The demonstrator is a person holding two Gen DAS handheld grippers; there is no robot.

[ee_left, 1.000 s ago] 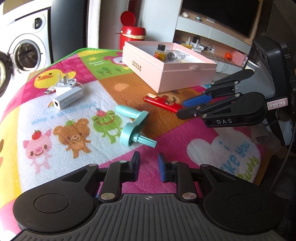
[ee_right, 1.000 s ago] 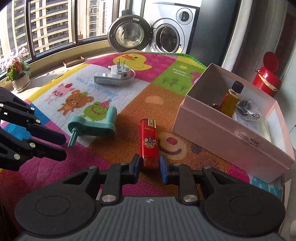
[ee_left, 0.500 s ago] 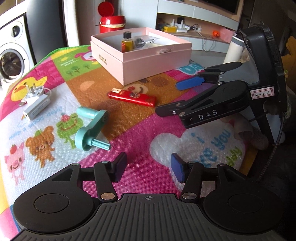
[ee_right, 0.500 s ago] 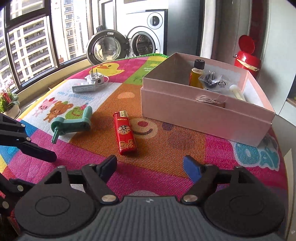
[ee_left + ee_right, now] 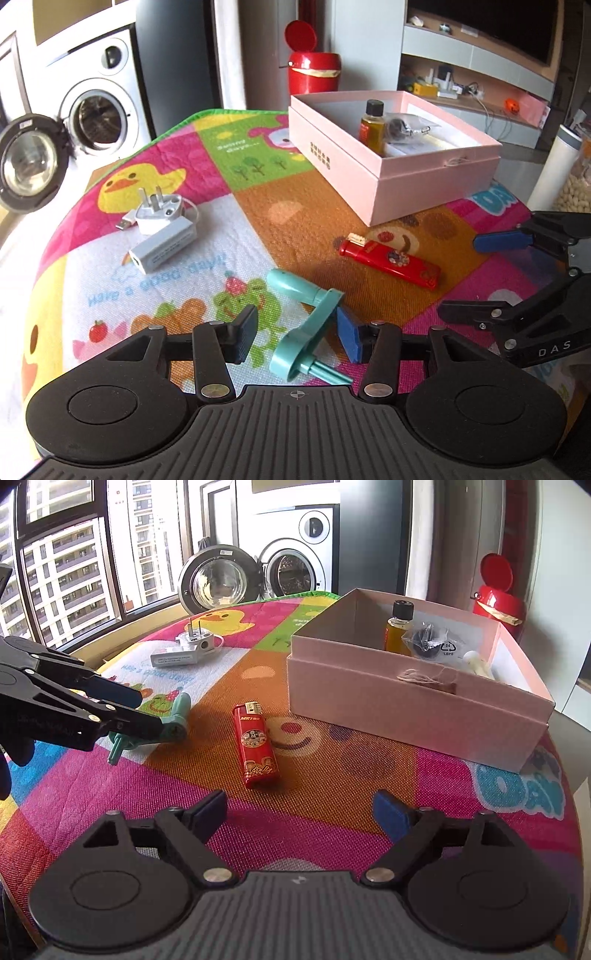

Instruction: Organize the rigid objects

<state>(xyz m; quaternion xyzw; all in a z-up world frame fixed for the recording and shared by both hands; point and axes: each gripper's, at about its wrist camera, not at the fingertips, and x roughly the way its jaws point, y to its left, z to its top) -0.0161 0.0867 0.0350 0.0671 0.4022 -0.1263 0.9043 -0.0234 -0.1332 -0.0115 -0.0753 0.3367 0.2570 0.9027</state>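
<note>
A teal plastic crank handle (image 5: 306, 325) lies on the colourful mat. My left gripper (image 5: 297, 338) is open with its fingers on either side of the handle; in the right wrist view the left gripper (image 5: 144, 712) reaches over the teal handle (image 5: 177, 709). A red lighter (image 5: 389, 260) (image 5: 255, 746) lies mid-mat. My right gripper (image 5: 300, 814) is open and empty, just short of the lighter; it also shows at the right in the left wrist view (image 5: 491, 273). A pink open box (image 5: 391, 177) (image 5: 413, 705) holds a small amber bottle (image 5: 399, 629) and a bagged item.
A white plug and adapter (image 5: 162, 225) (image 5: 186, 651) lie at the mat's far left. A red bin (image 5: 314, 70) stands behind the table. A washing machine with its door open (image 5: 221, 579) stands beyond the table edge.
My left gripper has moved forward and left so its open fingers now flank the teal handle. My right gripper has stayed open and sits back from the lighter.
</note>
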